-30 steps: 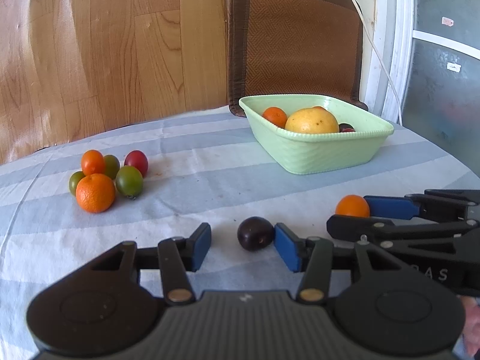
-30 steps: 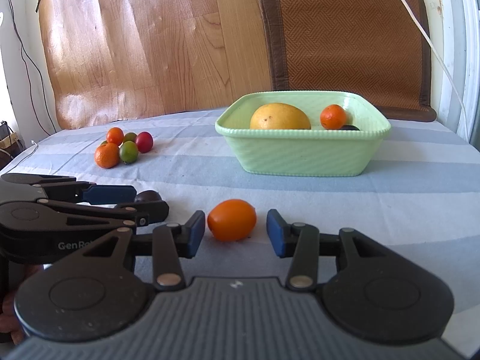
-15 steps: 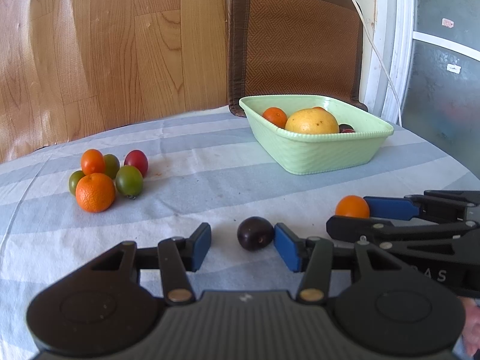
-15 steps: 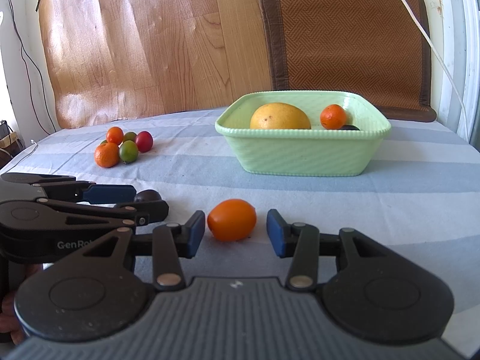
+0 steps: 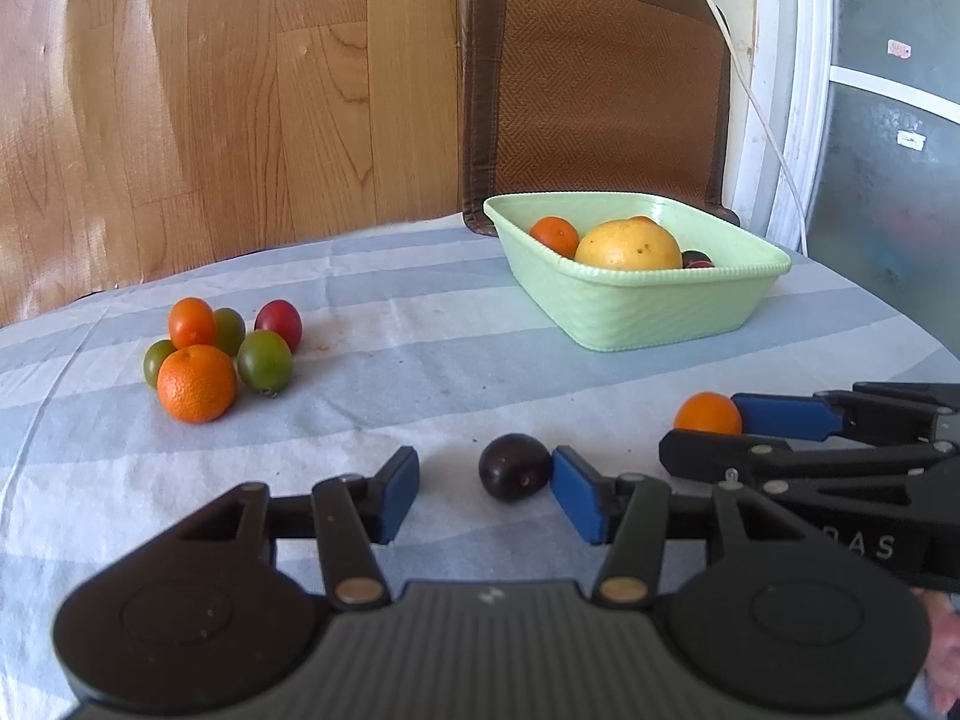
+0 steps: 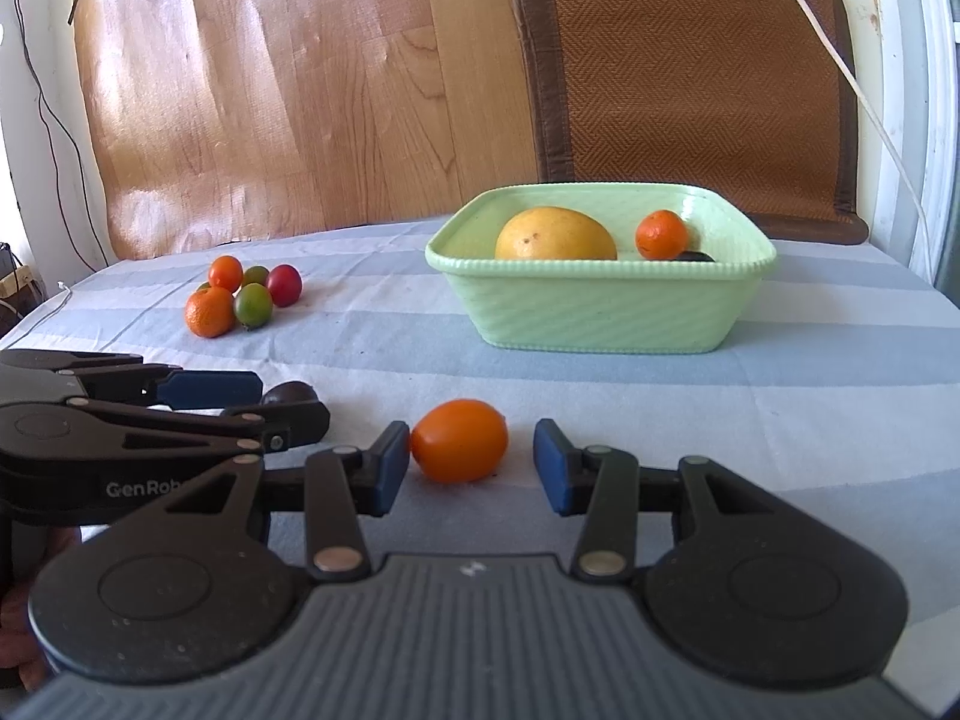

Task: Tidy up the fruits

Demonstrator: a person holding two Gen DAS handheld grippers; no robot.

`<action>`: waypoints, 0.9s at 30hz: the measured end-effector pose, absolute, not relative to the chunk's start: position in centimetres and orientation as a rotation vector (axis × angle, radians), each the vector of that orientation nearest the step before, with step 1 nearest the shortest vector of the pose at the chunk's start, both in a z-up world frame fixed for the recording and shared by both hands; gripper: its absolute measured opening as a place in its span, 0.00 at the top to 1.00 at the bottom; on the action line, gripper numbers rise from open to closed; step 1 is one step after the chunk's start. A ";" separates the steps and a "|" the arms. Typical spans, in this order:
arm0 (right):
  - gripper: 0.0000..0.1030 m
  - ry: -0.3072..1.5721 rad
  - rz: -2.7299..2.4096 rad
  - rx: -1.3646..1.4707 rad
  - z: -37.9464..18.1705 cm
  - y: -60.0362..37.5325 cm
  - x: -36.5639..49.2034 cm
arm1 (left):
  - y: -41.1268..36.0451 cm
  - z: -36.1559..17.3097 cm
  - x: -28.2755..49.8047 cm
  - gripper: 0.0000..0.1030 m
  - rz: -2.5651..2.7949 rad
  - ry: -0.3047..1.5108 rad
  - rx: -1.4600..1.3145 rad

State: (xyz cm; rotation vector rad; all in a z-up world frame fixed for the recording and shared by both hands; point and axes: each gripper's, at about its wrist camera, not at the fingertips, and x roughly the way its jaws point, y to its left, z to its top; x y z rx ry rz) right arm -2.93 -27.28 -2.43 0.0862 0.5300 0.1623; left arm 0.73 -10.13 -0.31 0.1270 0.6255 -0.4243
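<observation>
A dark plum (image 5: 515,467) lies on the striped cloth between the blue pads of my left gripper (image 5: 485,471). It sits against the right pad, with a gap to the left pad (image 5: 399,489); the jaws are opening. An orange oval fruit (image 6: 459,440) lies between the pads of my right gripper (image 6: 471,450), close to the left pad and apart from the right one; that gripper is open. A pale green bowl (image 6: 600,312) behind holds a big yellow fruit (image 6: 555,234), a small orange (image 6: 661,234) and a dark fruit.
A cluster of small fruits (image 5: 197,383), orange, green and red, lies at the far left of the table. The two grippers sit side by side; the right gripper (image 5: 780,426) shows in the left view. A woven chair back (image 5: 600,90) and a white cable stand behind the bowl.
The left gripper's pads stand a touch wider apart around the plum. Neither gripper nor any fruit has shifted otherwise.
</observation>
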 end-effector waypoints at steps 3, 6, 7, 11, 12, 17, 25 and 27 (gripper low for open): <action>0.53 0.530 0.161 0.084 -2.4 -27.3 -2.9 | -10.1 -0.3 0.7 0.51 -0.429 0.625 0.126; 0.53 0.528 0.161 0.088 -2.4 -27.3 -3.0 | -9.9 -0.3 0.8 0.51 -0.433 0.622 0.118; 0.53 0.527 0.160 0.089 -2.4 -27.3 -3.0 | -9.8 -0.3 0.8 0.51 -0.430 0.619 0.116; 0.53 0.527 0.160 0.090 -2.4 -27.3 -3.0 | -9.8 -0.2 0.6 0.50 -0.424 0.611 0.112; 0.53 0.527 0.159 0.090 -2.4 -27.3 -3.0 | -9.8 -0.2 0.6 0.50 -0.422 0.610 0.114; 0.52 0.528 0.157 0.088 -2.4 -27.3 -3.0 | -10.1 -0.2 0.5 0.50 -0.423 0.609 0.127; 0.52 0.531 0.154 0.083 -2.4 -27.3 -3.0 | -9.9 -0.2 0.8 0.50 -0.429 0.629 0.117; 0.52 0.531 0.154 0.084 -2.4 -27.2 -3.0 | -9.9 -0.2 0.8 0.50 -0.431 0.627 0.115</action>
